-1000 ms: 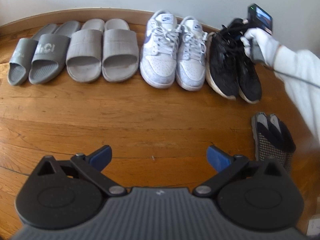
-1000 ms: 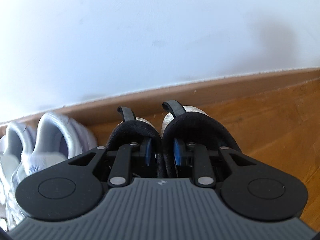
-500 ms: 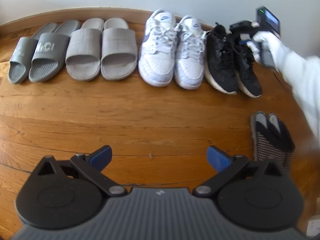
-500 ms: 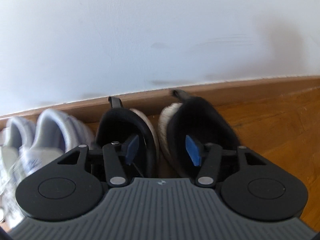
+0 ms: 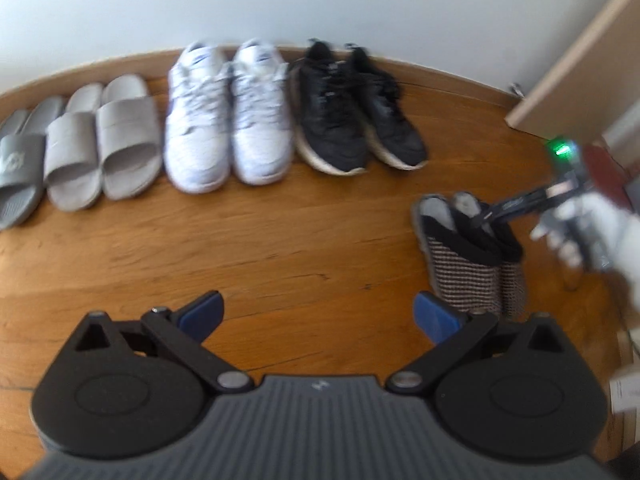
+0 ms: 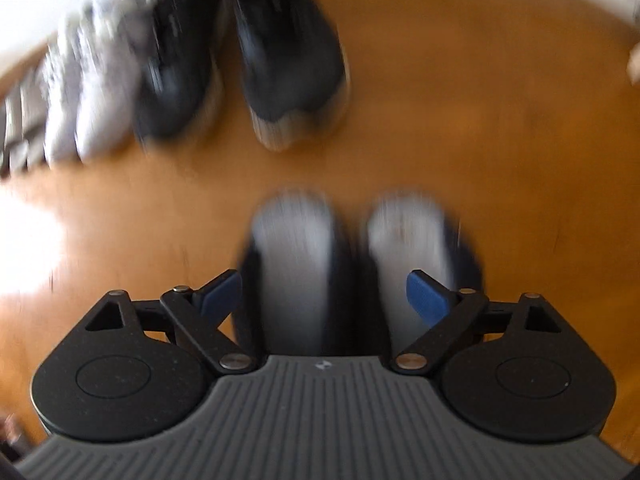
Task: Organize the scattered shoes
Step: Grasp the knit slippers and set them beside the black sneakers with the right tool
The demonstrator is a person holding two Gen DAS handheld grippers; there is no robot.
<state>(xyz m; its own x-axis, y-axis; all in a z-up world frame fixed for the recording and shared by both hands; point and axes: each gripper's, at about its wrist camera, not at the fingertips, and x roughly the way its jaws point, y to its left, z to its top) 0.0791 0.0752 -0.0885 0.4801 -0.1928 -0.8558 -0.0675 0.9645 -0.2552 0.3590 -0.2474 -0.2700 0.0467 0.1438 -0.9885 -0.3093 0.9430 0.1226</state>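
R gripper [image 6: 324,292] let go black sneakers [image 5: 356,112], now in wall row | swung to slippers [image 5: 468,248], jaws wide, straddling heels, nothing held | L gripper [image 5: 318,316] wide, empty | slippers apart from row

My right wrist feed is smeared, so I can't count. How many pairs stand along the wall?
Observer: Four: dark grey slides, light grey slides, white sneakers, black sneakers.
Operator: What's the pair right in front of me?
Observer: Checked slippers, lying apart from the row, nearer than the black sneakers.
Operator: Left gripper holding anything?
Observer: No, the left gripper is open over bare floor.
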